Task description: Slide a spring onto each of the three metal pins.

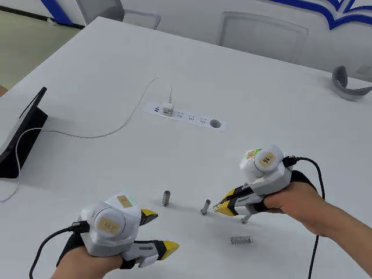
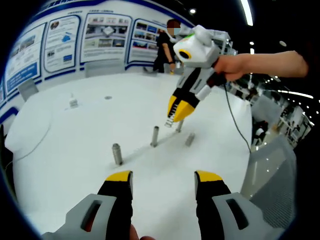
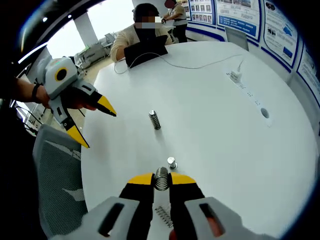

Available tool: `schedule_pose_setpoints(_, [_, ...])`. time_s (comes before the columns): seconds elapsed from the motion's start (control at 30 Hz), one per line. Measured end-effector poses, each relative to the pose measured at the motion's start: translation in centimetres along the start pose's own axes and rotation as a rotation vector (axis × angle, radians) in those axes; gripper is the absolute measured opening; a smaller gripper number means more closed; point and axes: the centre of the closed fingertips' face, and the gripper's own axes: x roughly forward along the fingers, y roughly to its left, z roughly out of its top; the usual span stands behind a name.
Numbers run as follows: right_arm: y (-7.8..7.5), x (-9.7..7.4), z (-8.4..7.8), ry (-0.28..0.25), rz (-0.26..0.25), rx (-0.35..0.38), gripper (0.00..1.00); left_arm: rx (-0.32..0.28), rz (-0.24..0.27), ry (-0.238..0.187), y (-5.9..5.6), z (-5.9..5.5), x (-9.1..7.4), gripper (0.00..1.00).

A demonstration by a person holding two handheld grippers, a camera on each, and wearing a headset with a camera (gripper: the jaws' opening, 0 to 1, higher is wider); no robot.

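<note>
A spring-covered pin [image 1: 166, 198] [image 2: 117, 153] [image 3: 155, 120] stands upright on the white table. To its right is a bare pin [image 1: 205, 207] [image 2: 155, 136] [image 3: 172, 162]. A third pin [image 1: 245, 218] [image 2: 180, 125] stands partly hidden under my right gripper. My right gripper [image 1: 222, 207] [image 3: 161, 180] is shut on a small spring [image 3: 161, 178] [image 2: 170, 120], held just right of the bare pin and slightly above it. A loose spring [image 1: 240, 239] [image 2: 190, 139] lies on the table below that gripper. My left gripper [image 1: 160, 232] [image 2: 164, 176] is open and holds nothing, near the table's front.
A white power strip [image 1: 186, 116] with a plugged charger and cable lies mid-table. A black device [image 1: 20, 136] stands at the left edge, and a grey curved object [image 1: 349, 87] lies far right. A person [image 3: 142, 30] sits at a laptop across the table.
</note>
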Motion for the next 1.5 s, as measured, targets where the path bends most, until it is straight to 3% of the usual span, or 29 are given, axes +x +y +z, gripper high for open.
schedule_pose_setpoints(0.83, [-1.3, 1.8, 0.8, 0.033, -0.004, -0.018, 0.13, -0.037, 0.017, 0.016, 1.0, -0.9, -0.4, 0.64])
schedule_pose_setpoints(1.5, [-1.2, 3.4, 1.3, 0.053, 0.0, -0.048, 0.13, -0.053, 0.032, 0.01, 1.6, -1.1, -1.0, 0.64])
